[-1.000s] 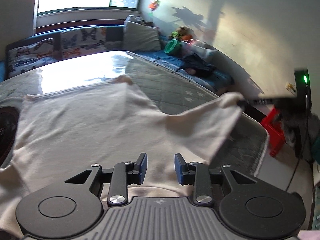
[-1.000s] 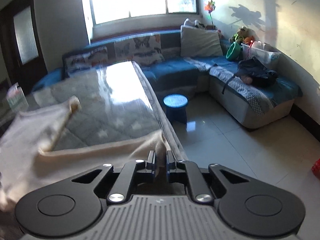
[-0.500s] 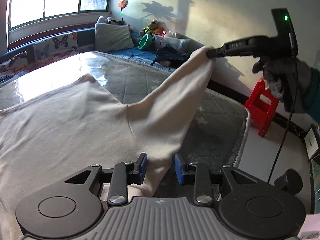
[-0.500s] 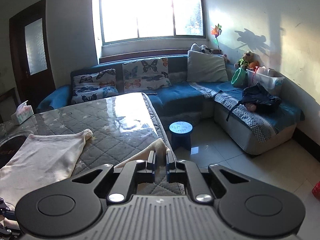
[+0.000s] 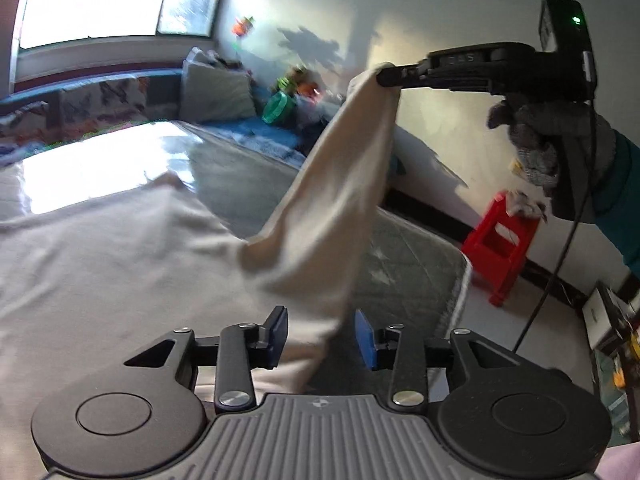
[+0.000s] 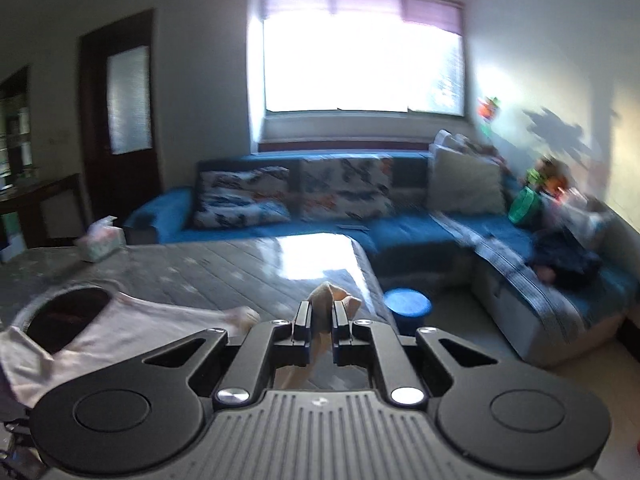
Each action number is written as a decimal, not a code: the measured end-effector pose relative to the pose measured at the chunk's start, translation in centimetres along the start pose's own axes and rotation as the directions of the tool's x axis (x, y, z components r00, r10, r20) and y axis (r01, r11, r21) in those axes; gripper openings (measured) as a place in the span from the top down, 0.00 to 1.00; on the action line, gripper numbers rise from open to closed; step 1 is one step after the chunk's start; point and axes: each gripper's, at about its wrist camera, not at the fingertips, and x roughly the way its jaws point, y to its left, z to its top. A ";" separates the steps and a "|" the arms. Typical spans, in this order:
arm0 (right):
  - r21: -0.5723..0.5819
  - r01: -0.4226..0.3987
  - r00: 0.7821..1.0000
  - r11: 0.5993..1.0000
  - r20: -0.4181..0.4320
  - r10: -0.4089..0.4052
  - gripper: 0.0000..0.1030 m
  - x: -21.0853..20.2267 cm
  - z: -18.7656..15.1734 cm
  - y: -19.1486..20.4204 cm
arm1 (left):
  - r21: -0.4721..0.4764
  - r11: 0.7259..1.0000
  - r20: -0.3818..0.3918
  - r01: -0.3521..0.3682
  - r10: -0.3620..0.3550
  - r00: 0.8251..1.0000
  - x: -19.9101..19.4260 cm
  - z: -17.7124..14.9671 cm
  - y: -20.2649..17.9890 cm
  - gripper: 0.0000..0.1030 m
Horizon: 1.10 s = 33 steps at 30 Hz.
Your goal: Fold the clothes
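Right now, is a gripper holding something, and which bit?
The right gripper pinches the cream cloth garment by a sleeve end. The left gripper holds nothing.

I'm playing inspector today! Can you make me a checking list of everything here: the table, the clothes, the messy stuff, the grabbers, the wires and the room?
Surface: table under a grey quilted cover, glare at the far end.
Job's things: cream garment spread flat on the table; one sleeve lifted into the air.
Clutter: tissue box on the far table corner.
Grippers: right gripper shut on the sleeve end; left gripper open, fabric between its fingers, not pinched.
Cables: black cable hanging from the right gripper's handle.
Surroundings: blue sofa with cushions, window, red stool, blue stool, door.
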 end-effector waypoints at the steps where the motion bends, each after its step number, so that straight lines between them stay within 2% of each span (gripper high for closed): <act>1: -0.017 -0.022 1.000 1.000 0.007 0.022 0.92 0.0 0.6 0.9 | -0.009 1.000 0.013 -0.023 0.023 1.000 -0.7 0.0 0.4 0.59; 6: -0.109 -0.140 0.990 0.984 0.015 0.143 0.92 0.6 3.0 6.1 | -0.075 0.985 0.062 -0.156 0.161 0.985 -4.6 -1.0 3.6 0.56; 10: -0.180 -0.266 0.964 0.947 -0.028 0.265 0.92 2.0 3.2 11.9 | -0.151 0.959 0.070 -0.238 0.250 0.966 -7.2 -2.6 6.1 0.56; 15: -0.227 -0.410 0.911 0.884 -0.142 0.386 0.92 4.9 1.0 18.6 | -0.232 0.928 0.056 -0.290 0.311 0.949 -9.4 -4.6 8.0 0.55; 20: -0.201 -0.507 0.851 0.838 -0.271 0.450 0.92 8.2 -2.7 23.6 | -0.267 0.912 0.043 -0.311 0.334 0.942 -10.3 -5.8 8.7 0.55; 23: -0.165 -0.548 0.812 0.820 -0.337 0.476 0.89 9.6 -4.8 25.4 | -0.277 0.906 0.037 -0.318 0.341 0.939 -10.4 -6.0 8.9 0.55; 24: -0.151 -0.561 0.800 0.814 -0.352 0.486 0.84 9.8 -5.2 25.7 | -0.280 0.905 0.036 -0.320 0.343 0.939 -10.4 -6.0 9.0 0.55; 26: -0.138 -0.577 0.786 0.805 -0.361 0.502 0.81 9.8 -6.0 25.8 | -0.279 0.905 0.035 -0.321 0.344 0.938 -10.5 -6.0 9.0 0.55; 30: -0.140 -0.563 0.798 0.815 -0.348 0.491 0.81 8.6 -5.9 23.8 | -0.266 0.909 0.039 -0.322 0.343 0.938 -10.2 -5.6 8.8 0.55; 33: -0.161 -0.502 0.834 0.850 -0.350 0.426 0.81 8.1 -6.2 21.2 | -0.271 0.908 0.044 -0.320 0.344 0.938 -9.8 -5.3 9.1 0.55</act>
